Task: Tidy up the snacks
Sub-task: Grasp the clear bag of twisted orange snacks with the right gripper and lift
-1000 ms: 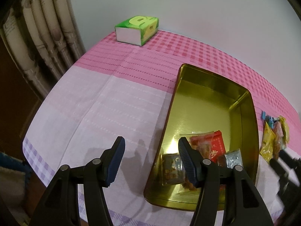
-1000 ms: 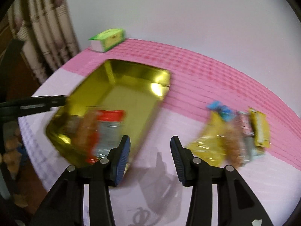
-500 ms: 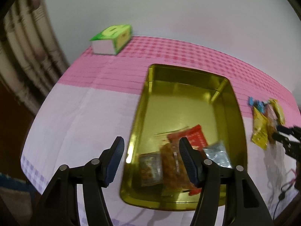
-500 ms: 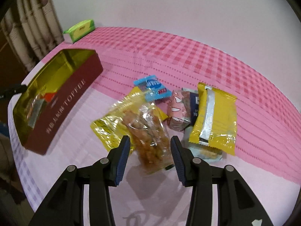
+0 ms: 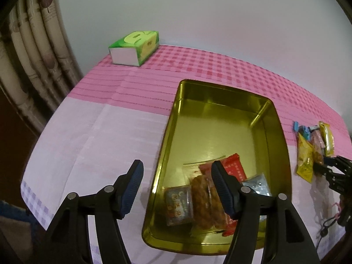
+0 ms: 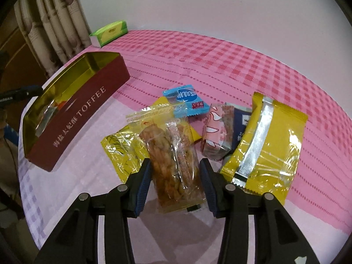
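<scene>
Toffee tin (image 6: 72, 118) contents mostly hidden behind near maroon wall in right wrist view. Dark blue packet (image 6: 242, 125) largely covered by pink packet (image 6: 214, 136) and large yellow packet (image 6: 270, 145). Small yellow packet (image 6: 123, 151) partly under clear fried-snack packet (image 6: 173, 154). Snack pile (image 5: 312, 145) at far right too small to sort in left wrist view.

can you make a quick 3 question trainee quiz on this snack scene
1. True or false: the right gripper has its jaws open around the clear fried-snack packet.
2. Which word is printed on the tin? A) TOFFEE B) COOKIE C) COFFEE
3. Fill in: the left gripper is open and holds ____.

Key: 1 true; 2 A; 3 nothing
</scene>
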`<state>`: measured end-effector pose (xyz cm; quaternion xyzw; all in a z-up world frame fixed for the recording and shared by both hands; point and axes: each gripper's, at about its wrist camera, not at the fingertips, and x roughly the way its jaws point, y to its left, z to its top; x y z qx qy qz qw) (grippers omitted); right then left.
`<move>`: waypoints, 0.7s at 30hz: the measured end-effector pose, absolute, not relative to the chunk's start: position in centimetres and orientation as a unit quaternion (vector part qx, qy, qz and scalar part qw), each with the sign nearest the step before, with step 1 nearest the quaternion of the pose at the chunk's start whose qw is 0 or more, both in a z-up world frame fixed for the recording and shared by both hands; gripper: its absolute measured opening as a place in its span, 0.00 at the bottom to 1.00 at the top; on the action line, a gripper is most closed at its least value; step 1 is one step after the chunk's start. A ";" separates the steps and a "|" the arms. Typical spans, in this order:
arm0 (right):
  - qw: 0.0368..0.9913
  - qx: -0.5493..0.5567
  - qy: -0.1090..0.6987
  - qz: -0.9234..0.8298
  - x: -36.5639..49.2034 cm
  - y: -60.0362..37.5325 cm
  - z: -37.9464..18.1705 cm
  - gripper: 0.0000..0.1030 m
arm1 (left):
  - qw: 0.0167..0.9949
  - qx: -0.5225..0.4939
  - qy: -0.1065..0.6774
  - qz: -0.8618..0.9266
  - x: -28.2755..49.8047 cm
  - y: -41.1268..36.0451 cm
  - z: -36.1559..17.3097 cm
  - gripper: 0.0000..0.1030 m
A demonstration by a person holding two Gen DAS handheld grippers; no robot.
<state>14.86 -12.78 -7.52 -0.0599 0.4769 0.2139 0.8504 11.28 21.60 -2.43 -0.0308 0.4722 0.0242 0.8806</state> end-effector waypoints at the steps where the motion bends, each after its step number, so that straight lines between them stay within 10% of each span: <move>1: 0.852 -0.058 0.478 0.207 14.7 -12.7 -7.6 0.39 | 0.881 -0.029 0.472 0.025 11.3 21.5 -2.5 0.63; 21: 0.860 -0.039 0.500 0.093 9.0 -14.1 -7.3 0.48 | 0.894 0.016 0.448 -0.006 9.6 18.3 -0.9 0.64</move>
